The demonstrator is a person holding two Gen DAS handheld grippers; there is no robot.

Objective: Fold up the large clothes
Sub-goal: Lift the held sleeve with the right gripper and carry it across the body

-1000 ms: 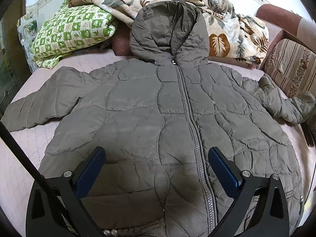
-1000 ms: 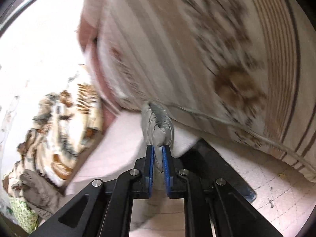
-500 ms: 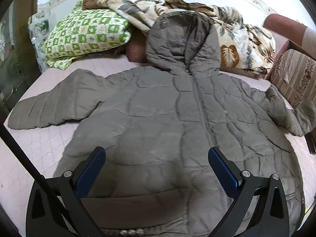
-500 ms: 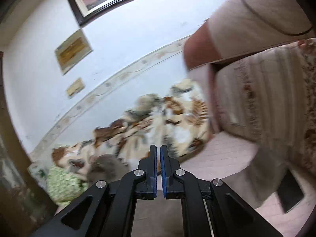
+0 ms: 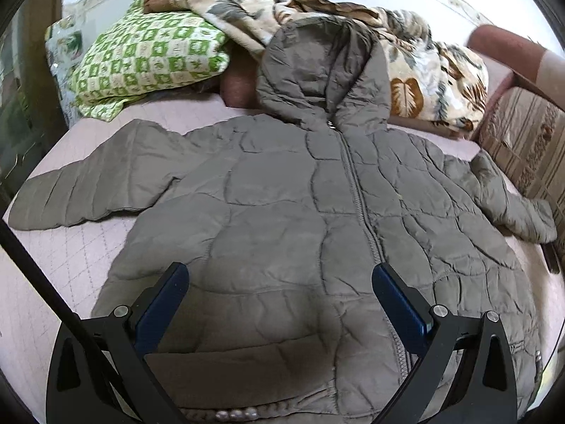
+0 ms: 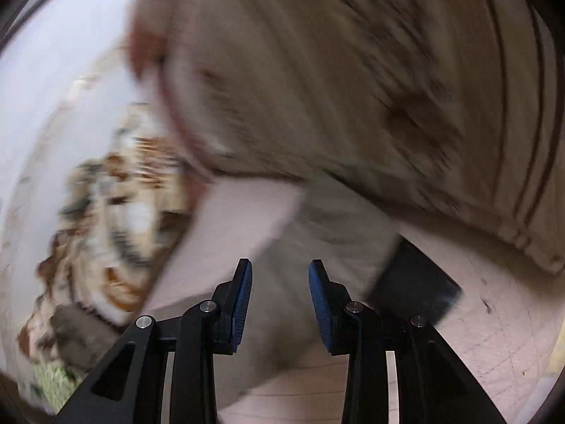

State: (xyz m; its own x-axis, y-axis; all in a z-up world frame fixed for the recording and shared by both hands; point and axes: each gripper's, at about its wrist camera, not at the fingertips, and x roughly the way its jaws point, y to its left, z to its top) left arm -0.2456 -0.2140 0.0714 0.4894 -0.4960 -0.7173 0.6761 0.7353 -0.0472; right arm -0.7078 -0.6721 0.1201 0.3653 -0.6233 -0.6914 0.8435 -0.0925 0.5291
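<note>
A grey-brown quilted hooded jacket [image 5: 300, 219] lies face up and zipped on the pink bed, both sleeves spread out. My left gripper [image 5: 280, 282] is open and empty, hovering over the jacket's lower front near the hem. In the blurred right wrist view, my right gripper [image 6: 280, 275] is open just above the jacket's right sleeve end [image 6: 332, 219], which lies flat beside the striped cushion. Nothing is between its pads.
A green checked pillow [image 5: 148, 60] and a leaf-print blanket [image 5: 416, 70] are heaped at the bed's head behind the hood. A striped cushion [image 5: 526, 141] borders the right side, also in the right wrist view [image 6: 353, 81]. A dark flat object [image 6: 416, 282] lies by the sleeve end.
My right gripper was shut on the sleeve end, swung up, and is now open over the sleeve lying on the bed. The left gripper shifted slightly leftward and stayed open.
</note>
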